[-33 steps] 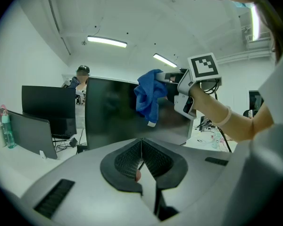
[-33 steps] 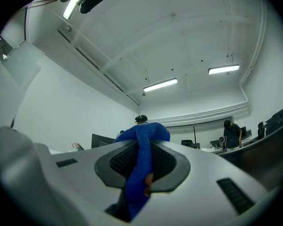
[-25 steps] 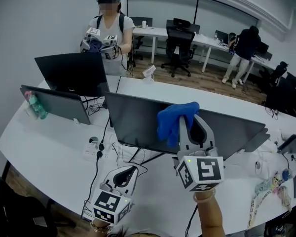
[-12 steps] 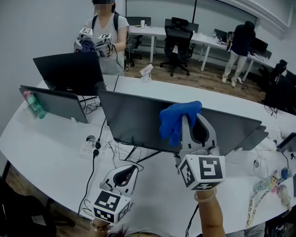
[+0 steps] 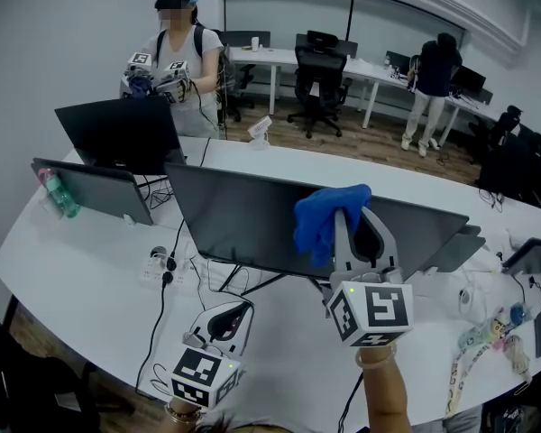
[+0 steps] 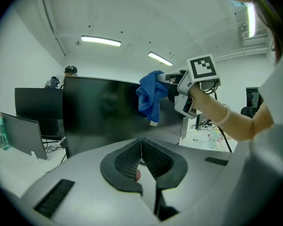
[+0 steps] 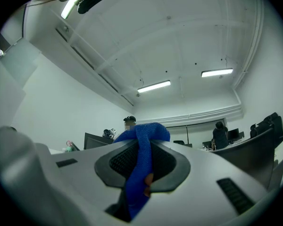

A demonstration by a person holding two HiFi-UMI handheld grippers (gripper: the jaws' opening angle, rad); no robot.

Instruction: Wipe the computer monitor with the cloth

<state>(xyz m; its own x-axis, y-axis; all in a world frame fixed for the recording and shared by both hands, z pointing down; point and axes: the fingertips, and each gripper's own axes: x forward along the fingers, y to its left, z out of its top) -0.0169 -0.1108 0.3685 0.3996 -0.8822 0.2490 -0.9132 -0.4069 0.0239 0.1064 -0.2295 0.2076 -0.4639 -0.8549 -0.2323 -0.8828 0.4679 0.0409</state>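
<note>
Cloth [image 5: 325, 222], blue and bunched, is clenched in the right gripper's [image 5: 349, 213] jaws and spills over their tips at the dark monitor [image 5: 234, 219] just ahead. The left gripper's [image 5: 239, 309] jaws are closed on nothing, low over the tabletop [image 5: 90, 278]. Wiping looks in hand; the next move calls for a light sweep across the screen.

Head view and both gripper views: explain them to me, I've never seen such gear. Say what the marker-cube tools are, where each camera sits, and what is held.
No robot here: a person holds a two-jaw tool in each hand. The head view looks down from their head onto a white table with a dark monitor and a power strip. Each gripper view looks along one tool's jaws. The right gripper is shut on a blue cloth, raised at the monitor's top edge. The left gripper is low, jaws together, empty.
</note>
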